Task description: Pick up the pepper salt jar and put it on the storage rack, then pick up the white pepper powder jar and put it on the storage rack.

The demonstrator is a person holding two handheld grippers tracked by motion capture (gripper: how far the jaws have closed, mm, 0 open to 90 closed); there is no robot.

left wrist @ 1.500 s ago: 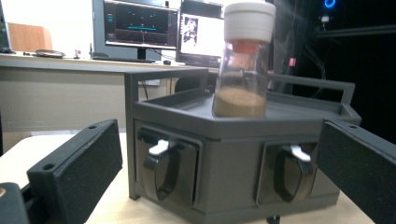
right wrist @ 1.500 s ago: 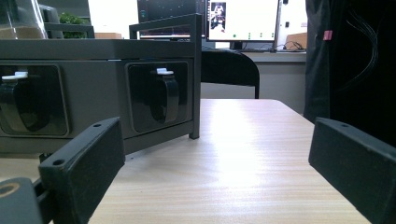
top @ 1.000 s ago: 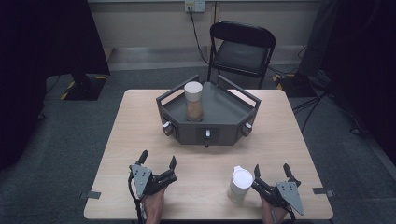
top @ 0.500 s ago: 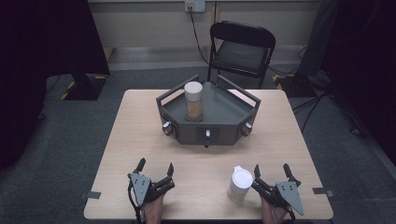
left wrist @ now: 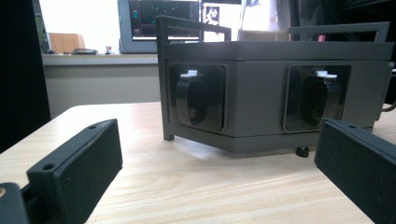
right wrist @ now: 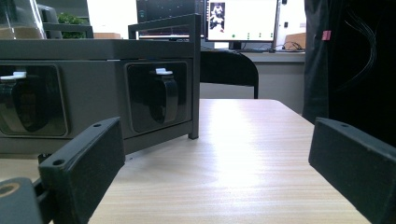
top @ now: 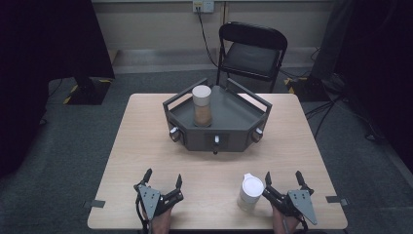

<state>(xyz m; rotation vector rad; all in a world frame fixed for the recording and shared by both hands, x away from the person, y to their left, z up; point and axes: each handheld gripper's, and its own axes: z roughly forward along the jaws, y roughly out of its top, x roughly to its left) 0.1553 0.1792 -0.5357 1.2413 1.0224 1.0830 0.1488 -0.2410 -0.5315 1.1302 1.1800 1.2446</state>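
Both tongs are held low at the near edge of the surface [top: 160,146], jaws spread apart, nothing between them. Left tongs [top: 163,181] are seen well apart from the right tongs [top: 283,179]. A white lidded cup [top: 251,192] is stood just beside the right tongs, on their inner side, untouched. Ahead of both tongs a dark grey tray [top: 229,114] is set, with a tall jar [top: 201,105] standing inside it. Knobs are noted on the tray's front faces.

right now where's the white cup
In the high view the white cup stands upright on the table's near right part, just left of the open right gripper and apart from the grey tray.
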